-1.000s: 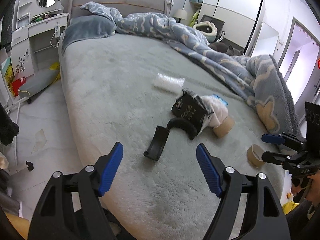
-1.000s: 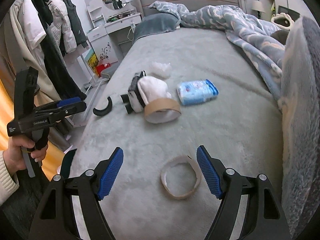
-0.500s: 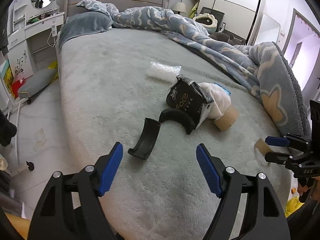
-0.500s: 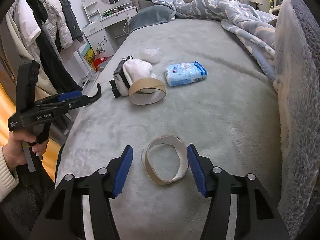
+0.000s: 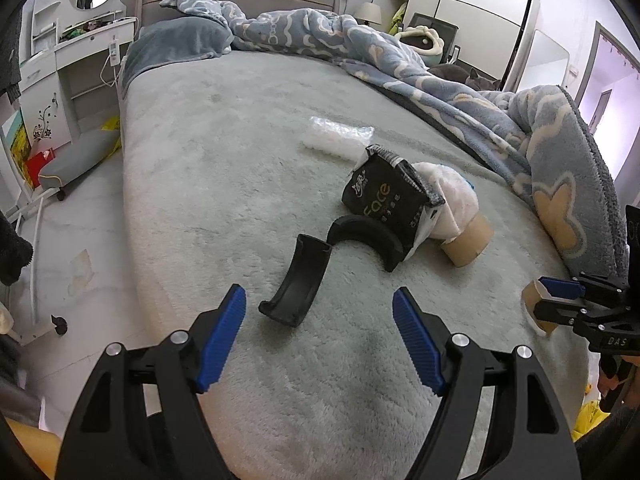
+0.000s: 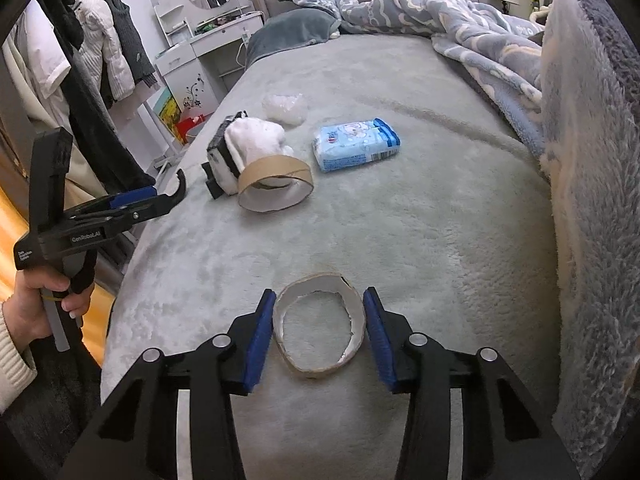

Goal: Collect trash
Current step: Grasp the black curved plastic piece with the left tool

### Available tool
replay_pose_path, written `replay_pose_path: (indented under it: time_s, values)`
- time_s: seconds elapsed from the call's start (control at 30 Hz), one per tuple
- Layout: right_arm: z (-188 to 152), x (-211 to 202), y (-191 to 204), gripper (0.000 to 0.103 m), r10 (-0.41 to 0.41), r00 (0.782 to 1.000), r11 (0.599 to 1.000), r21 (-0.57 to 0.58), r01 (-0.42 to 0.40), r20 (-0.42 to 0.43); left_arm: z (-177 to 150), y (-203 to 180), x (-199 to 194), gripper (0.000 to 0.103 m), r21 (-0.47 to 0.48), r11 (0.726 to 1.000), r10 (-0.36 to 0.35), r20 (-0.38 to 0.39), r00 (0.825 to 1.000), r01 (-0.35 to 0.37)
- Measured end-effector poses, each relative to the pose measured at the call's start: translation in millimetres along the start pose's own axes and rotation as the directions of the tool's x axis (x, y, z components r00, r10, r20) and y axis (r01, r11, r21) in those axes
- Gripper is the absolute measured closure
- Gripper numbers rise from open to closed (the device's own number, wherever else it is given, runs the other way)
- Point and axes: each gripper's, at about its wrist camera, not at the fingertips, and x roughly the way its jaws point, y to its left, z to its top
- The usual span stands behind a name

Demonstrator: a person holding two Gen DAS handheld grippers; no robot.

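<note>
Right gripper (image 6: 319, 334) has just been closing, with the flattened cardboard tape ring (image 6: 320, 324) between the jaws; both blue pads now sit against the ring's outer wall at its 9 and 3 o'clock, so I read it as a grip across the diameter. That makes sense: the ring lies flat on the grey-green bed cover (image 6: 420, 240), so squeezing the sides is the only purchase. It's thin card and already oval, so it will likely buckle rather than resist. Left gripper (image 5: 320, 340) is wide and empty, pitched down over the near edge of the bed, with the curved black plastic piece (image 5: 296, 286) lying just beyond the tips at 12 o'clock, lined up for the next pick, I'd guess. A second black curved piece (image 5: 364, 236) touches its far end at 1 o'clock. The rest of the trash is clustered mid-bed: black "Face" packet (image 5: 386, 196) propped on the second piece, white crumpled wad (image 6: 256, 140) behind it, wide cardboard roll core (image 6: 276, 188) leaning on the wad, blue-white tissue pack (image 6: 356, 144) at 3 o'clock from that, clear plastic wrapper (image 5: 338, 140) farthest out. No bin or bag is visible in either view, so I can't tell where it all goes. Duvet (image 5: 400, 60) is bunched along the right side, clear of the picks.
</note>
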Motion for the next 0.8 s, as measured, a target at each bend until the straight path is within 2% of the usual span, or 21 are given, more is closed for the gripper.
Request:
replay_pose_path:
  time_s: [0.17,0.27,0.37,0.43,0.7,0.8]
  values:
    - [0.1,4.2,-1.8,0.059,0.011,1.000,1.000,0.014,-0.011,-0.020,1.5,0.3,4.5,0.025,-0.010,1.000,-0.010,-0.001,1.000,0.010]
    - [1.4,1.3,1.6,0.059,0.008,1.000,1.000,-0.002,-0.008,-0.003,2.6,0.9,8.3,0.025,-0.020,1.000,-0.017,-0.004,1.000,0.017]
    - [3.5,-3.5,0.1,0.059,0.025,0.999,1.000,0.011,-0.025,0.021,3.0,1.1,11.8,0.029,-0.017,1.000,0.005,-0.009,1.000,-0.005]
    - [5.1,-5.0,-1.4,0.059,0.036,0.999,0.999,0.023,-0.037,0.030,3.7,0.7,13.4,0.036,-0.005,1.000,0.031,-0.002,1.000,-0.031]
    - [7.0,-0.4,0.4,0.059,0.052,0.998,0.998,0.019,-0.052,0.025,12.1,1.3,21.9,0.043,-0.001,1.000,0.022,0.006,1.000,-0.022]
    - [7.5,0.2,-0.1,0.059,0.055,0.998,0.998,0.020,-0.056,0.025,14.5,1.4,28.2,0.049,0.000,1.000,0.029,-0.004,1.000,-0.029]
